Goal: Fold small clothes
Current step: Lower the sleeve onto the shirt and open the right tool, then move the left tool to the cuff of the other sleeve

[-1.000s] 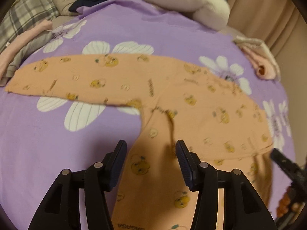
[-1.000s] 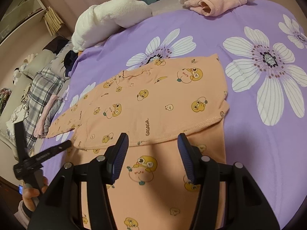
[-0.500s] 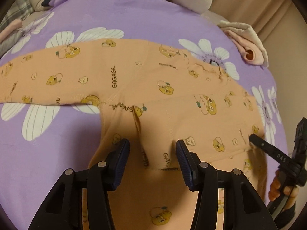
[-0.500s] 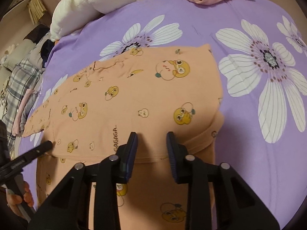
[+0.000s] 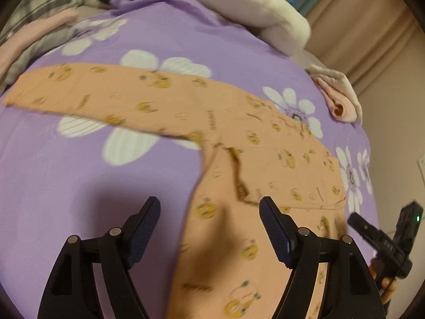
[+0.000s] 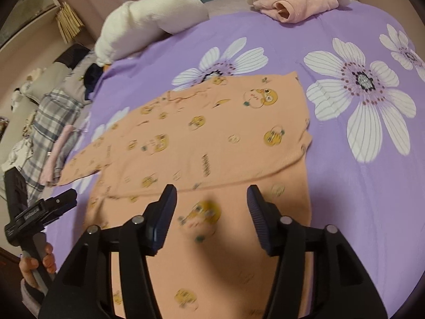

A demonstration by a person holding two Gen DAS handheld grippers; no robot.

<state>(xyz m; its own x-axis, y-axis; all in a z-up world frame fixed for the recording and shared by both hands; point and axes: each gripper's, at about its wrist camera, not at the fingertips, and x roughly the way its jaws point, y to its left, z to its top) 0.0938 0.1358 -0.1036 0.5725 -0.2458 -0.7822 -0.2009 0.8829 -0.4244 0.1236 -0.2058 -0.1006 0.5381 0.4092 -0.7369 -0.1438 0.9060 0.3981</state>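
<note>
Peach duck-print shirt (image 5: 279, 164) lying flat on purple flowered bedspread (image 5: 79, 186), hem folded up over body.

Left hand-held gripper (image 5: 209, 222) hovering over hem with jaws apart, just having opened wider, nothing clamped. Right hand-held gripper (image 6: 211, 210) likewise hovering above folded edge, jaws apart after just opening, gripping nothing. One long sleeve (image 5: 93, 93) stretching out sideways; folded pink garment (image 6: 294, 2) sitting well apart near bed's far edge.

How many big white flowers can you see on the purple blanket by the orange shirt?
3 in the right wrist view: one flower behind the orange shirt, one to its right, one at the far right edge. The shirt may hide more.
</note>
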